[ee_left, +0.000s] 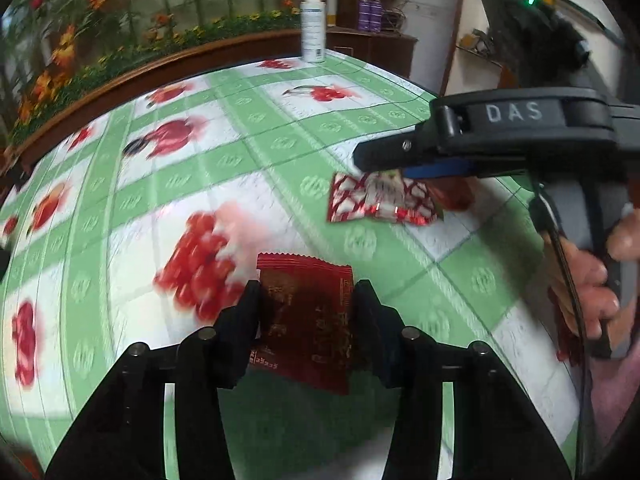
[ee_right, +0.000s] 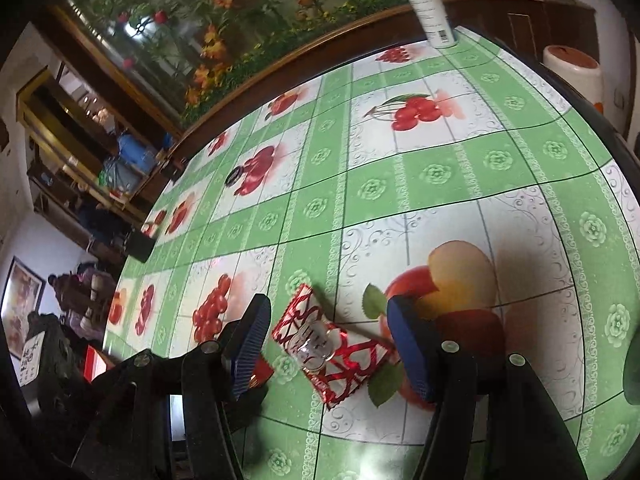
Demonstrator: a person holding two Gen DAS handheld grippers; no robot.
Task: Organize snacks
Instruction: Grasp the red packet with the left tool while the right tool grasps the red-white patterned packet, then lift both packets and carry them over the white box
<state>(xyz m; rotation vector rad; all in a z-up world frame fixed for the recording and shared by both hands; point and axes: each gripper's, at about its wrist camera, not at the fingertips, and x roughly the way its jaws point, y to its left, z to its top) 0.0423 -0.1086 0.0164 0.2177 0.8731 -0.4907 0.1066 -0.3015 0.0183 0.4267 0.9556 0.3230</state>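
The left claw [ee_left: 306,308] pinched the dark red sachet [ee_left: 308,320] by its side edges; light, crinkly, slippery. The right claw [ee_right: 328,344] stood spread over the patterned sachet [ee_right: 332,348].

Dark red packet [ee_left: 308,320] gripped; red-and-white packet [ee_right: 332,344] flat on tablecloth

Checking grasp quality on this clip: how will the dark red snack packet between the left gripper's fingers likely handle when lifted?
The dark red packet looks flat and thin, so probably light and floppy, sagging beyond the left gripper. Its glossy film may slip; the crimped edges could crumple.
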